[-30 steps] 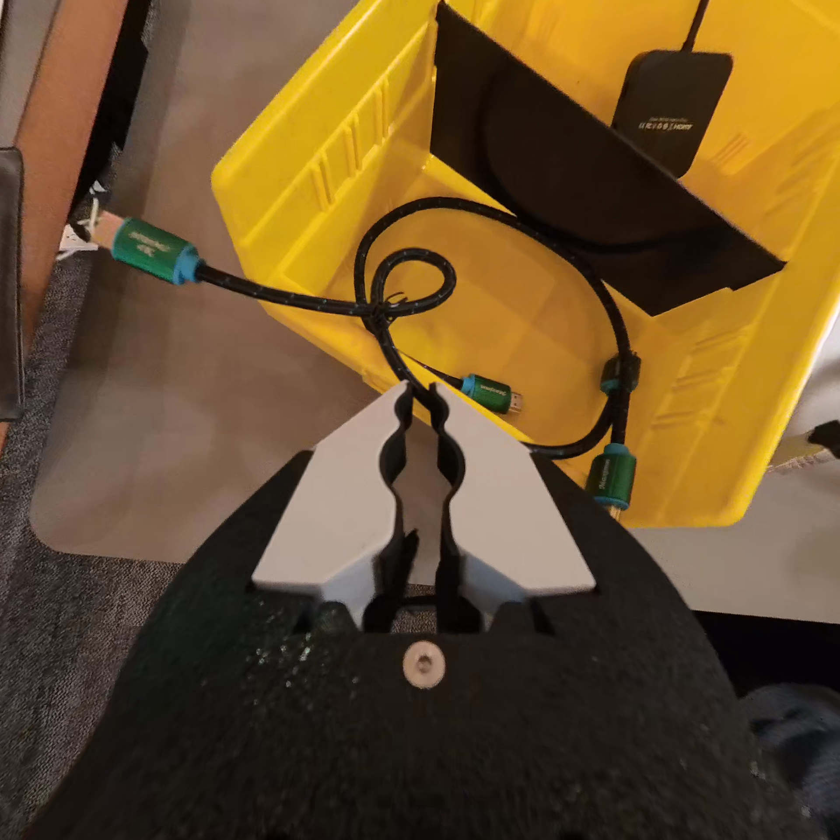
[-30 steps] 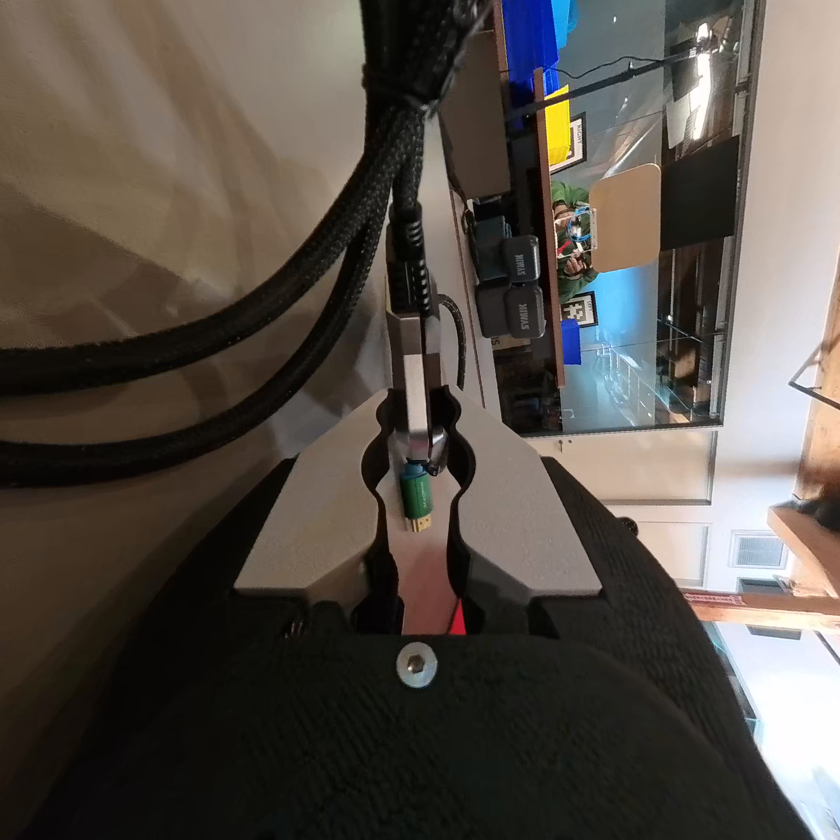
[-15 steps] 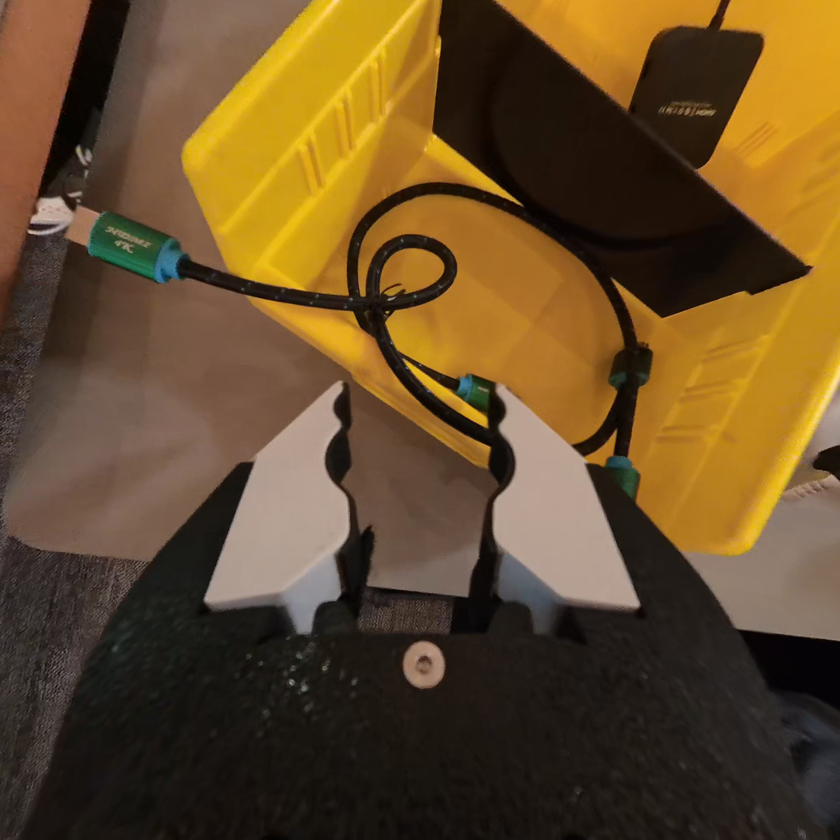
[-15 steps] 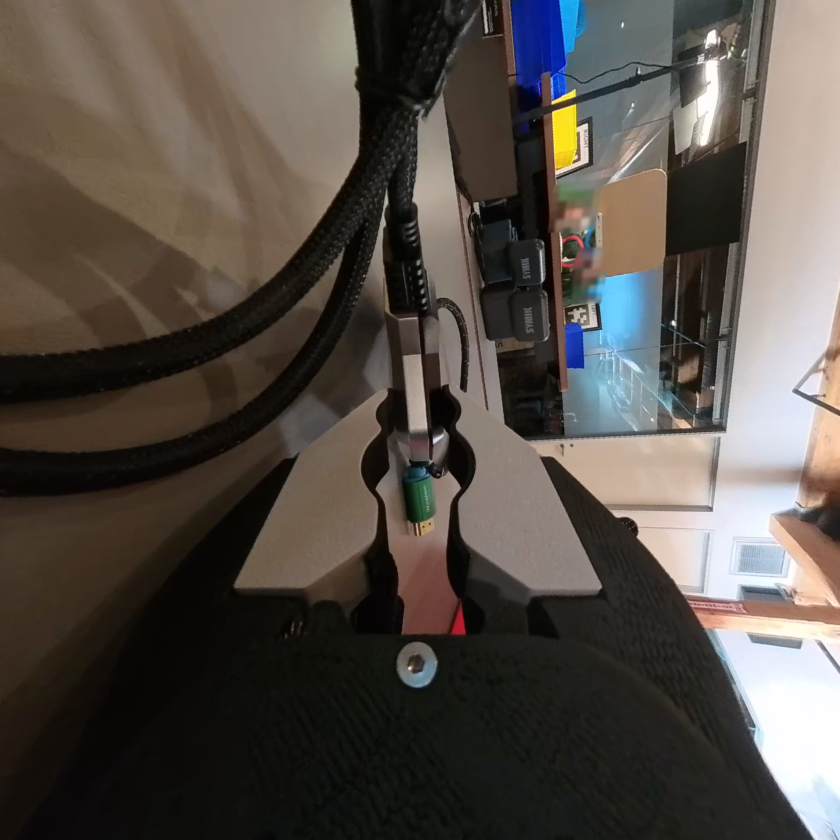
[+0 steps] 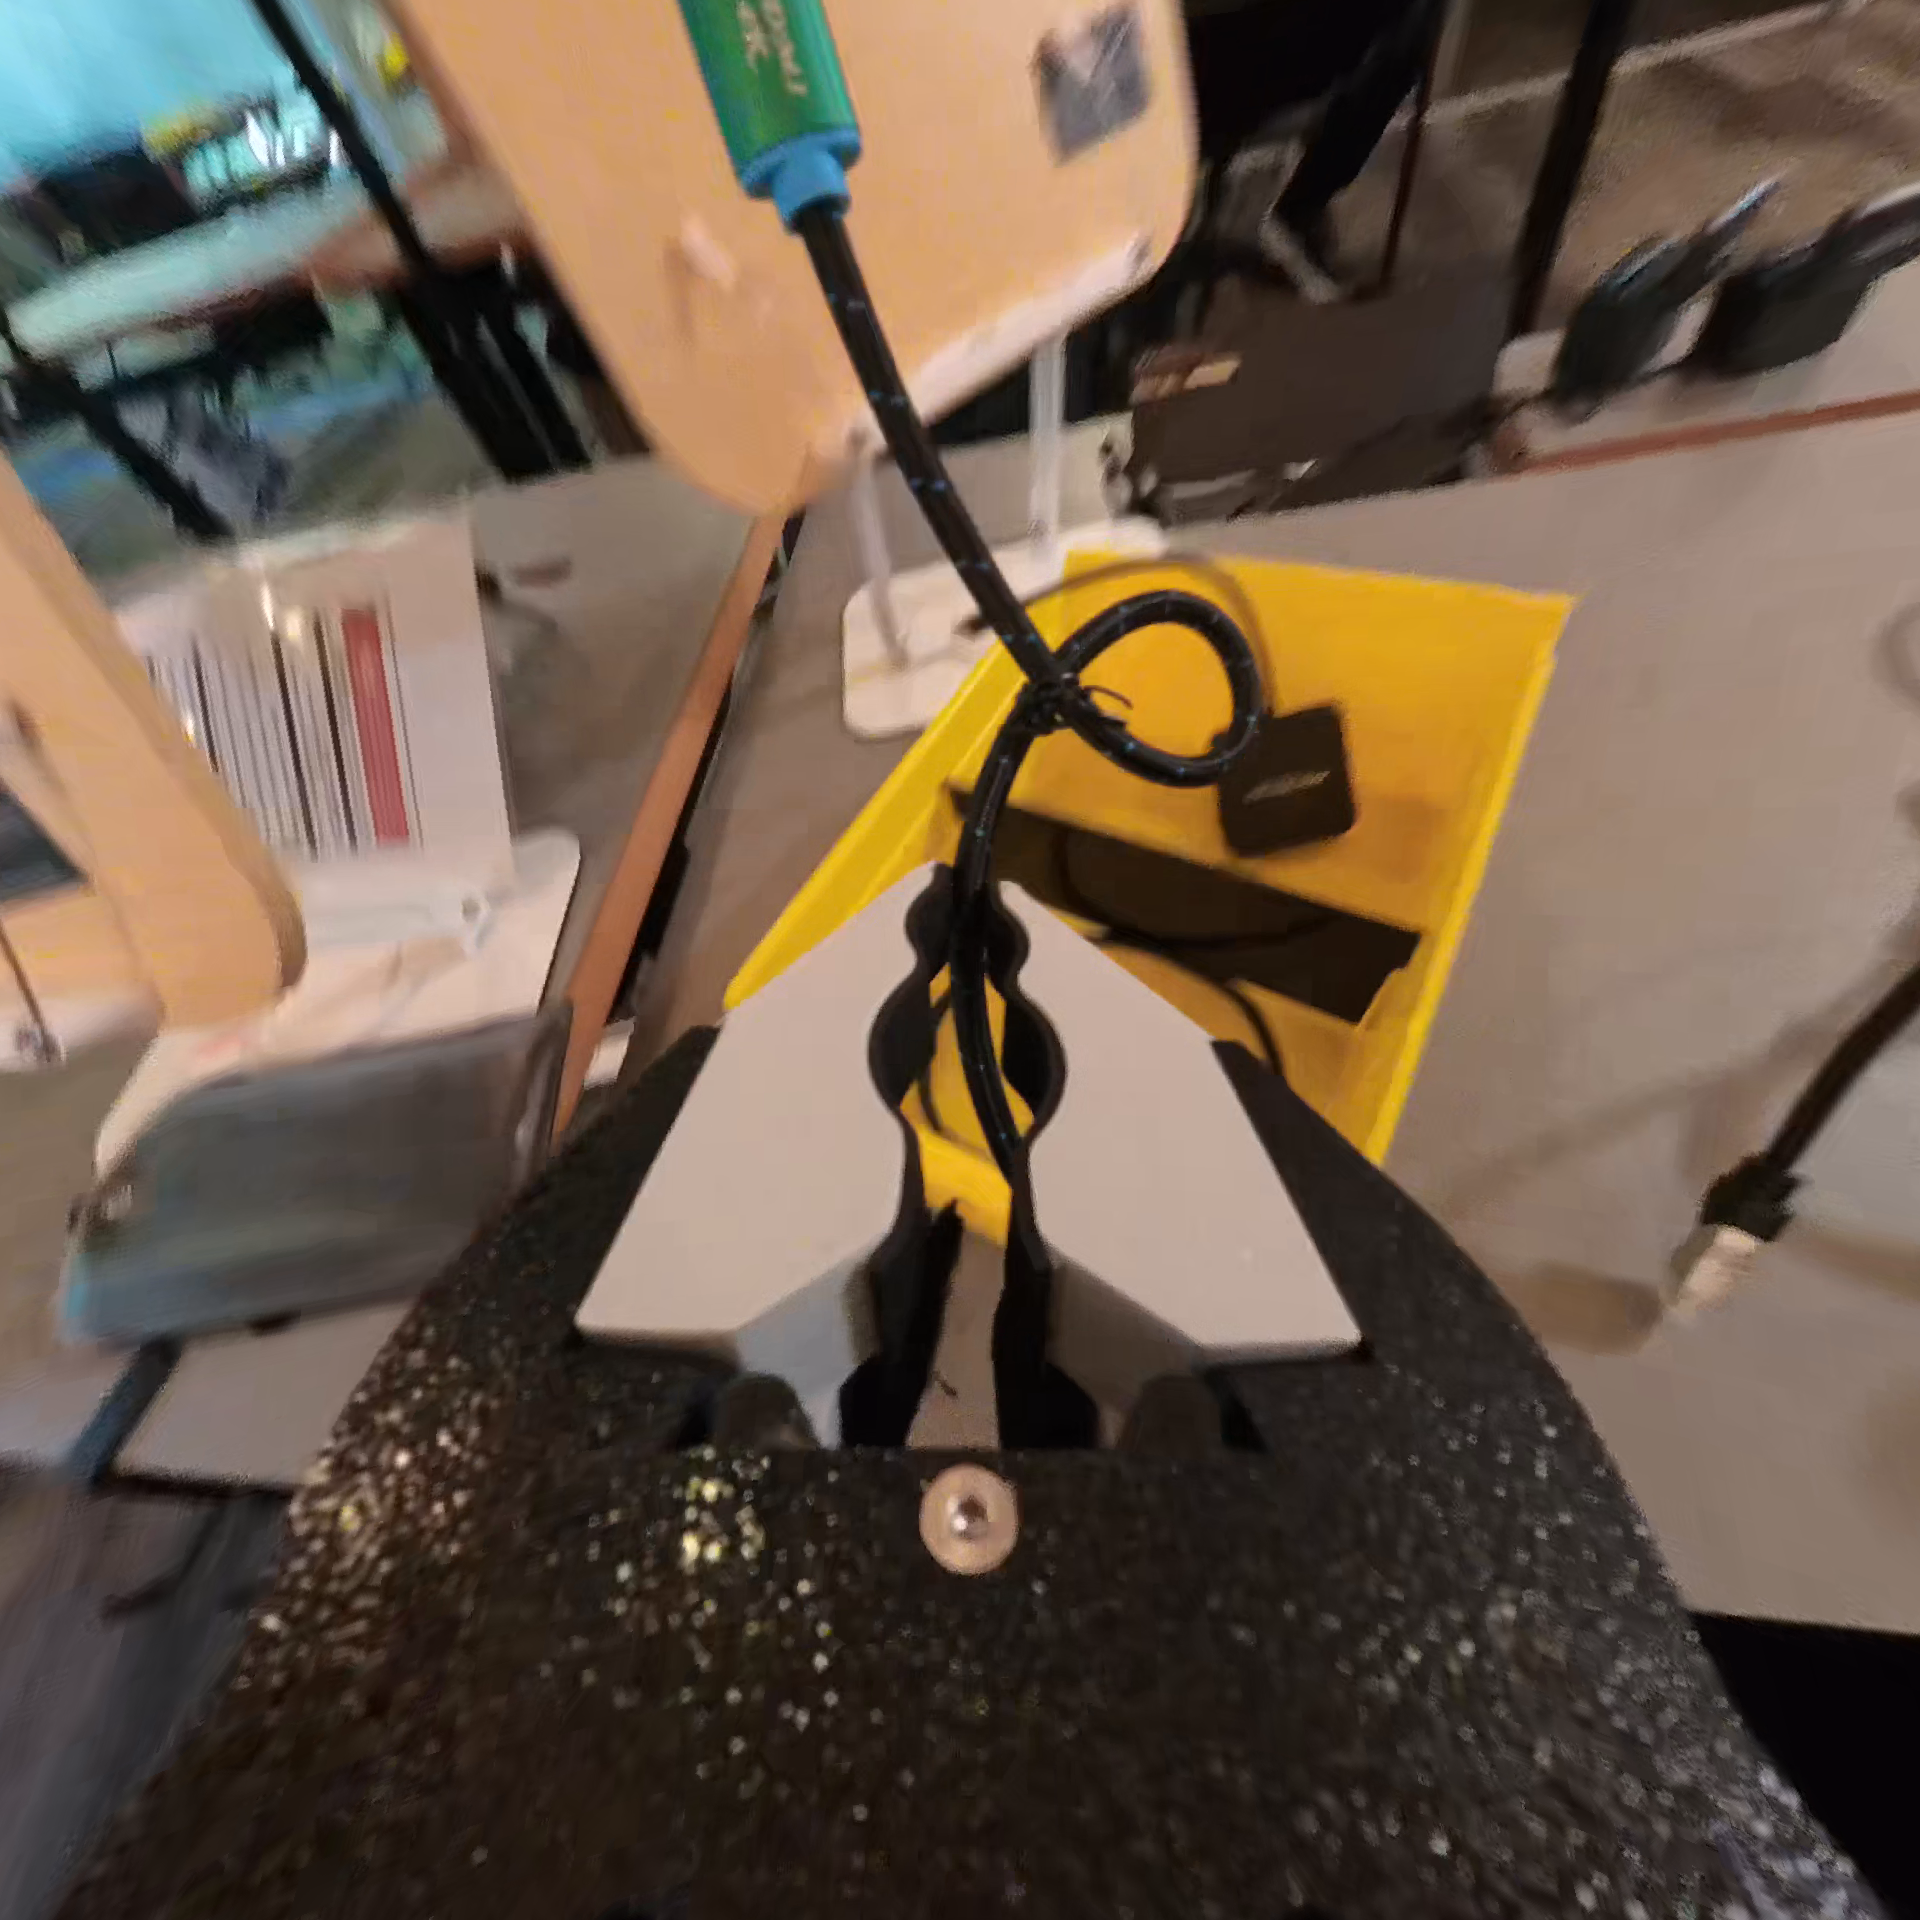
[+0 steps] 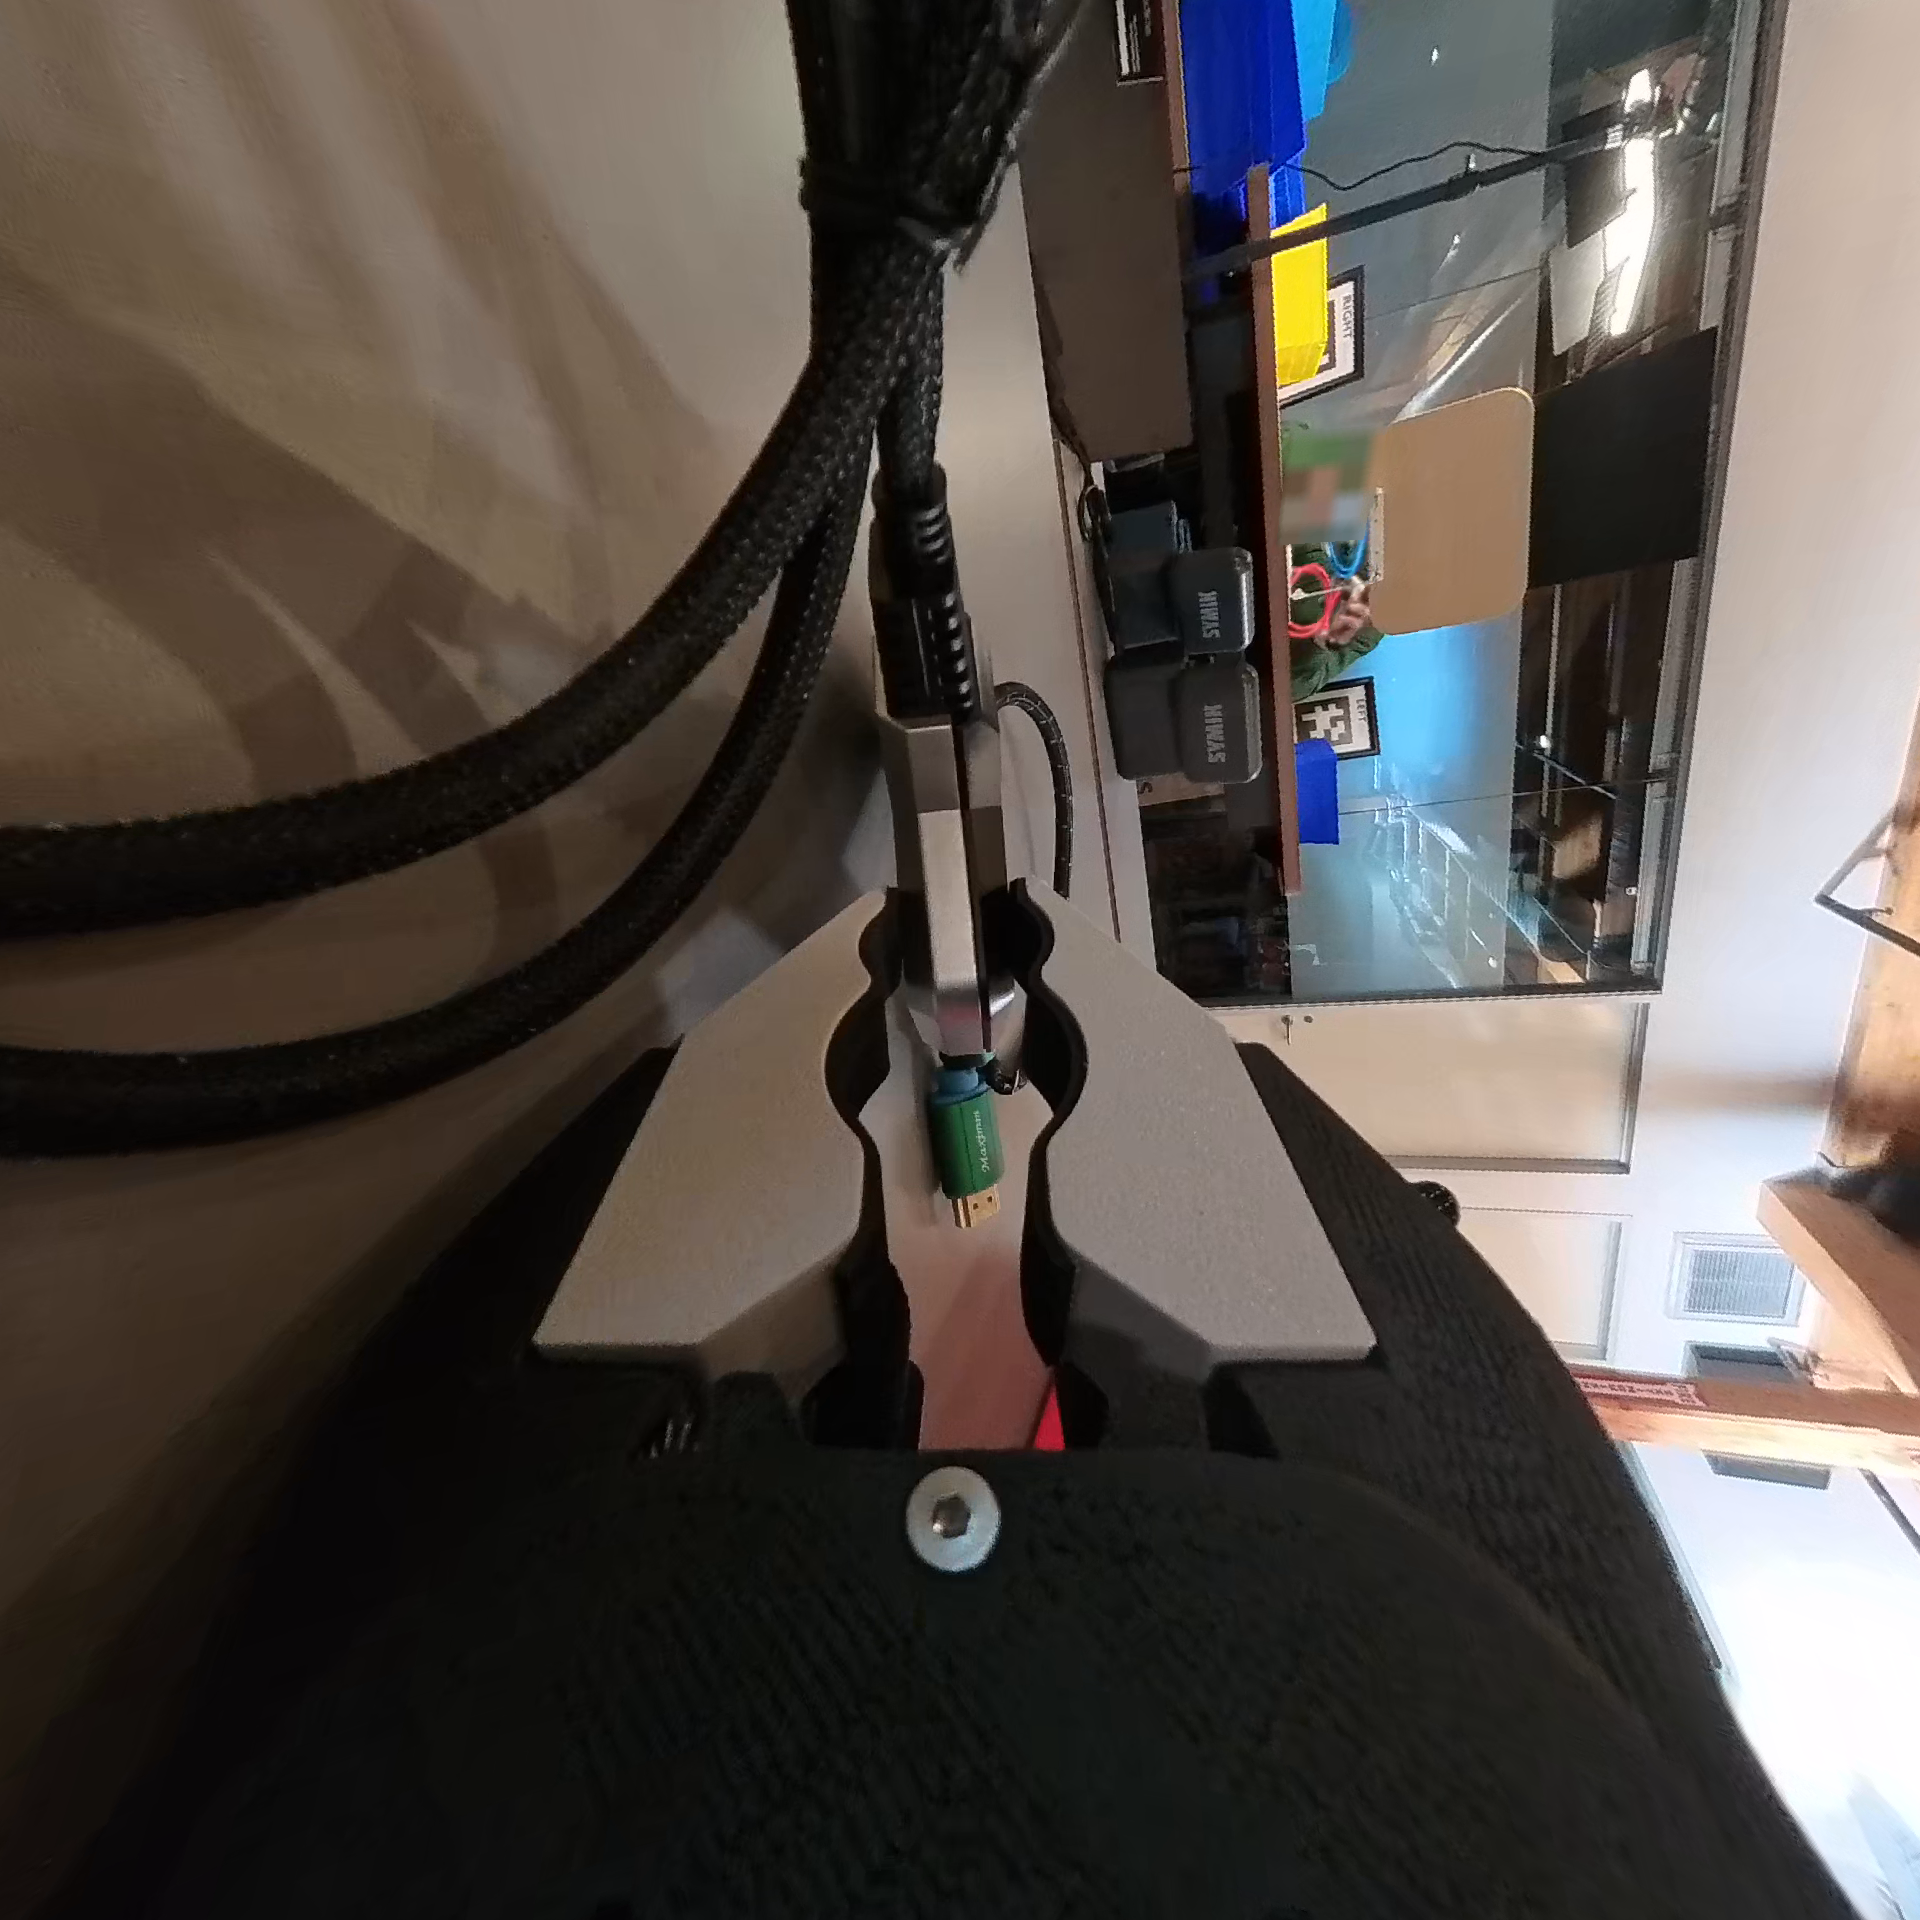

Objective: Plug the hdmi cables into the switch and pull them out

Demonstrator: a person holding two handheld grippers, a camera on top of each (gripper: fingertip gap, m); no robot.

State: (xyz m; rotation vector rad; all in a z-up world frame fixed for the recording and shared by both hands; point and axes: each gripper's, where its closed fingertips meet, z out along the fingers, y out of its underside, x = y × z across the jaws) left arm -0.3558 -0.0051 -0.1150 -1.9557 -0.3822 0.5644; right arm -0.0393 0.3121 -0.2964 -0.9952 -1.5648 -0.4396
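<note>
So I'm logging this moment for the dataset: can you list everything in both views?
HDMI cable: one, black braided, gripped in the left tool, looped above the bin.
Large plug: one, green with blue collar, top of left view.
Bin: one, yellow, on the table.
Small box: one, black, inside the bin.
Divider: one, black, across the bin.
Switch: one, silver-grey, held in the right tool.
Small plug: one, green with gold tip, behind the right tool.
Thick cables: two, black braided, left of right view.
Table: one, grey.
Left tool: shut on cable.
Right tool: shut on switch.
</note>
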